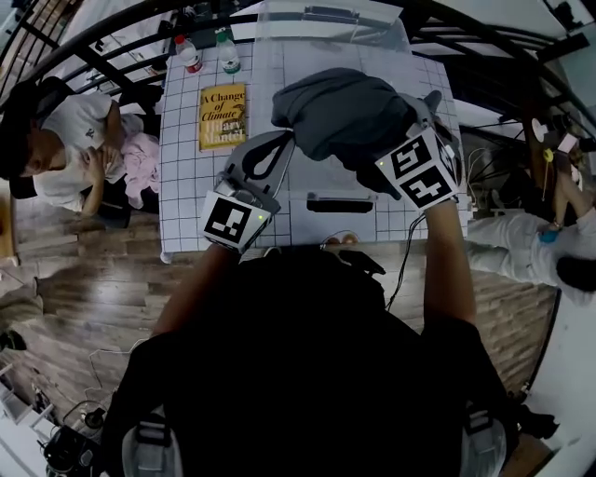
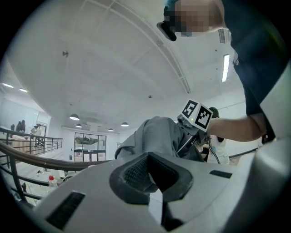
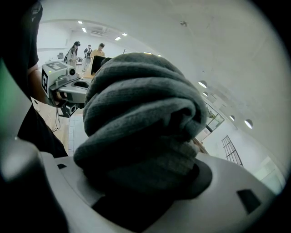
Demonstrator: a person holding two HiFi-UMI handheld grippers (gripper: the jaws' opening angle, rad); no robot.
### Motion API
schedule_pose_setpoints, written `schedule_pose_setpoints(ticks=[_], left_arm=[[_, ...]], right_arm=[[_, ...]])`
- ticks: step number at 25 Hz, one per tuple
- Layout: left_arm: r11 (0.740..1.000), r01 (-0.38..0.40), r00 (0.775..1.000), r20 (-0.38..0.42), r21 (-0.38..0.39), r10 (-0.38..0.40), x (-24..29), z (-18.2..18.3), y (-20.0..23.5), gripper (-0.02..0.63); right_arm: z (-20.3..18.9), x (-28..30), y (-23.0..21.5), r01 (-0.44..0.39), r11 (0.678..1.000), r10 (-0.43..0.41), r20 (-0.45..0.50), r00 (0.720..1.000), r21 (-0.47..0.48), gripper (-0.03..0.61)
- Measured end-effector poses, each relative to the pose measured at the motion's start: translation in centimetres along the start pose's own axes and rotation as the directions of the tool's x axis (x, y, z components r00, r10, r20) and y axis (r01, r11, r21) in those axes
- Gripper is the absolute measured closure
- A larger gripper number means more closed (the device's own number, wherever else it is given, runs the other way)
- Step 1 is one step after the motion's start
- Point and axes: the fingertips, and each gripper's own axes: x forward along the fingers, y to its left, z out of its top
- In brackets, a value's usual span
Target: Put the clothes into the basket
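Observation:
My right gripper (image 1: 396, 140) is shut on a bundled grey garment (image 1: 340, 112), which it holds up above the table. The same garment (image 3: 141, 113) fills the right gripper view and hides the jaw tips. A clear plastic basket (image 1: 372, 28) stands on the gridded table beneath and beyond the bundle, with a dark handle slot (image 1: 340, 202) on its near side. My left gripper (image 1: 279, 144) sits just left of the garment with its jaws together and nothing between them. In the left gripper view the garment (image 2: 154, 136) hangs right ahead of the jaws.
A yellow book (image 1: 223, 115) lies on the table's left half, and two bottles (image 1: 189, 53) stand at the far left corner. A seated person (image 1: 70, 140) is left of the table, by a pink garment (image 1: 142, 166). Dark railings curve round the far side.

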Motion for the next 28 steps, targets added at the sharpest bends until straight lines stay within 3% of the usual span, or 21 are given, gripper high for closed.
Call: schedule_pose_setpoints(ticks=[11, 28], left_arm=[[0.999, -0.044, 0.999, 0.003, -0.004, 0.044, 1.4, -2.5, 1.3, 0.611], [1.000, -0.030, 0.999, -0.031, -0.006, 0.030, 5.5, -5.7, 0.5, 0.611]], right_arm=[[-1.5, 6.6, -0.7, -0.080, 0.997, 0.080, -0.015, 0.997, -0.005, 0.227], [-6.2, 14.9, 3.3, -0.230, 0.973, 0.231, -0.058, 0.971, 0.018, 0.227]])
